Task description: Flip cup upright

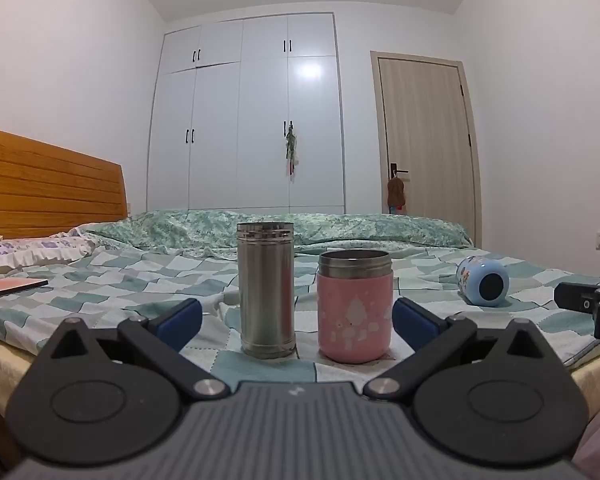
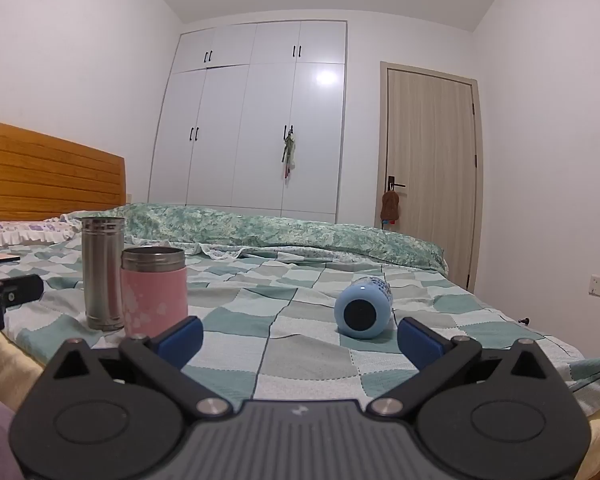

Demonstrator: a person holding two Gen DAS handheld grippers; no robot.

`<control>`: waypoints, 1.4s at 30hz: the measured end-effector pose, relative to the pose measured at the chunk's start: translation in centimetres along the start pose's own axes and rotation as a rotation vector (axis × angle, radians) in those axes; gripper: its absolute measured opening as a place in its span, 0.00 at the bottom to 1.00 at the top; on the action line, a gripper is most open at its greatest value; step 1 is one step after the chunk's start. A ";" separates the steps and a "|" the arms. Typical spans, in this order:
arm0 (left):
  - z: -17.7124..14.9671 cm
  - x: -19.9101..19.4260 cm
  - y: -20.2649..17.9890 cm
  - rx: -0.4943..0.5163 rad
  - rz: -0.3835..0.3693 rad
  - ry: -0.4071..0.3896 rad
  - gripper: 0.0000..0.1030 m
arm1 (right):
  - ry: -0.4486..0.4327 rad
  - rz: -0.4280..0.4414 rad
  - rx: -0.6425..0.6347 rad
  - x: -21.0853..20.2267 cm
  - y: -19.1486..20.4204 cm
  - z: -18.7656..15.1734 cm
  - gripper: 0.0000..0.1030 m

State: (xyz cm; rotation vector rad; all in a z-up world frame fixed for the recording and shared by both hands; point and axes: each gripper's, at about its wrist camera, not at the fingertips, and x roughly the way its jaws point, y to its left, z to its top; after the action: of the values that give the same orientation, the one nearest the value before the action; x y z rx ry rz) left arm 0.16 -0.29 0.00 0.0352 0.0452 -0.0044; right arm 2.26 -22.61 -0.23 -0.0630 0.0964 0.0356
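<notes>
- My left gripper & right gripper: jaws spread wide, holding nothing.
- Small light-blue printed cup lies on its side just ahead of right jaws, base toward me.
- Pink steel-rimmed cup & tall plain steel cup upright, side by side, betw. left jaws.
- All on green-checked bedsheet; white wardrobe, wooden door behind.

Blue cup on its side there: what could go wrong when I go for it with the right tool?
1. The blue cup lies on soft, wrinkled bedding; a nudge from the open right tool may roll it away.
2. Once upright, it could tip on the uneven quilt.
3. A leftward swing might hit the pink cup.
</notes>
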 end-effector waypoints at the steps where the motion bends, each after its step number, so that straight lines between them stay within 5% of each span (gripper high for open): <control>1: 0.0 0.1 -0.1 0.001 0.000 0.000 1.00 | -0.002 0.000 0.000 0.0 0.0 0.0 1.00; 42: -0.2 -0.3 0.1 -0.005 -0.006 -0.005 1.00 | -0.002 0.000 0.002 -0.1 0.1 0.0 1.00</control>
State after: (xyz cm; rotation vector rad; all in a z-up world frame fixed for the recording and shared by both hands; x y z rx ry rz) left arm -0.16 -0.15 -0.15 0.0304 0.0405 -0.0109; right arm 2.18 -22.49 -0.23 -0.0605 0.0944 0.0360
